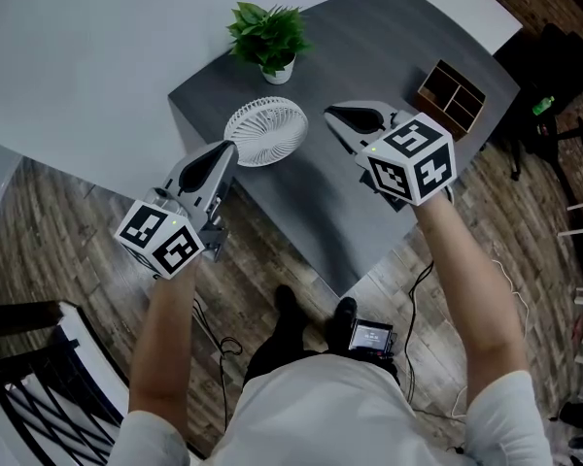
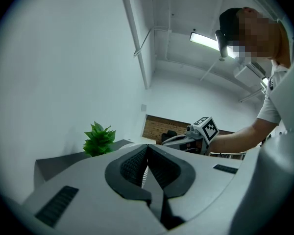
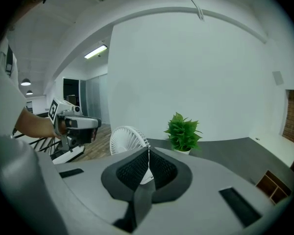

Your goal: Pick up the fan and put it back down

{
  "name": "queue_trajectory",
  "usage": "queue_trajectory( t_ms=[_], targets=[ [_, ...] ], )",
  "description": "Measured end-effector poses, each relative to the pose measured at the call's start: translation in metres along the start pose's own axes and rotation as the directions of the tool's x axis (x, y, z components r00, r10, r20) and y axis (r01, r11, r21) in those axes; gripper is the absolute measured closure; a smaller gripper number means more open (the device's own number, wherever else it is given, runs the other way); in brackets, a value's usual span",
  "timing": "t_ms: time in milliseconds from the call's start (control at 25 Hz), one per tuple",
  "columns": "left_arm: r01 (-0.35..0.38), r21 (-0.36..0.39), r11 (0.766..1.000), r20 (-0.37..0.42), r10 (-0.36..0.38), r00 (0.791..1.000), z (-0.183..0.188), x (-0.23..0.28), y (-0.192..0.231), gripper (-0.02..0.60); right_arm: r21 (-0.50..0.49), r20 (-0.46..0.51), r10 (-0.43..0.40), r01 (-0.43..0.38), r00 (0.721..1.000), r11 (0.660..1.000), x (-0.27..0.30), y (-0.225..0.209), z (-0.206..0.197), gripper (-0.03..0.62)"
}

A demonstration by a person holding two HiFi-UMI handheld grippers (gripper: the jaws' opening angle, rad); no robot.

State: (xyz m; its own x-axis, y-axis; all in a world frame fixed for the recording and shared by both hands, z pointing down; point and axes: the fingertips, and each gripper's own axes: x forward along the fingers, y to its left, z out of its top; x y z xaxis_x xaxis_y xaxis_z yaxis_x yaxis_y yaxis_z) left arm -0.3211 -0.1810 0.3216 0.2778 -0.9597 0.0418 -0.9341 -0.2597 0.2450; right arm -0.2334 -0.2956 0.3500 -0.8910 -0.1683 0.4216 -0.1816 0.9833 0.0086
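Now, seen from the head camera, a person holds out a left gripper [image 1: 231,149] and a right gripper [image 1: 330,115] over the near end of a dark grey counter [image 1: 369,56]; each carries a cube with black and white square markers. A white fan [image 1: 265,130] with a round ribbed grille sits on the counter, between the two sets of jaws and just ahead of them; neither set holds it. The left jaws' tip lies close to the fan's left edge, and I cannot tell whether it touches; the right jaws' tip stands clear of the fan's right edge.

From the left gripper's own view, its jaws [image 2: 147,147] are pressed together with nothing pinched between the dark ribbed pads; the right gripper [image 2: 193,136] shows beyond them, to the right.

From the right gripper's own view, its jaws [image 3: 148,152] are likewise pressed together and empty; the fan [image 3: 126,138] stands just past their tip, slightly left.

A green potted plant [image 1: 269,37] stands beyond the fan, farther from both jaws; a wooden box [image 1: 451,95] with compartments sits on the counter to the right of the right jaws.
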Motion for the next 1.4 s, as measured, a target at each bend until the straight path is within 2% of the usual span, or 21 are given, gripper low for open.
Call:
queue_trajectory(
  t_ms=[560,1040,1400],
  targets=[
    [0.026,0.020,0.999,0.010,-0.027,1.000,0.016,-0.007,-0.036,0.571,-0.002,0.051,-0.019,0.020,0.998,1.000,-0.025,0.007,0.013,0.582],
    [0.074,0.057,0.996,0.016,-0.075,0.997,0.032,-0.015,-0.074,0.571,-0.038,0.126,-0.026,0.031,0.992,0.999,-0.064,0.027,0.038,0.582],
    [0.116,0.064,0.991,0.023,-0.117,0.993,0.037,-0.021,-0.109,0.571,-0.018,0.168,-0.046,0.049,0.985,0.999,-0.100,0.037,0.040,0.582]
  ],
)
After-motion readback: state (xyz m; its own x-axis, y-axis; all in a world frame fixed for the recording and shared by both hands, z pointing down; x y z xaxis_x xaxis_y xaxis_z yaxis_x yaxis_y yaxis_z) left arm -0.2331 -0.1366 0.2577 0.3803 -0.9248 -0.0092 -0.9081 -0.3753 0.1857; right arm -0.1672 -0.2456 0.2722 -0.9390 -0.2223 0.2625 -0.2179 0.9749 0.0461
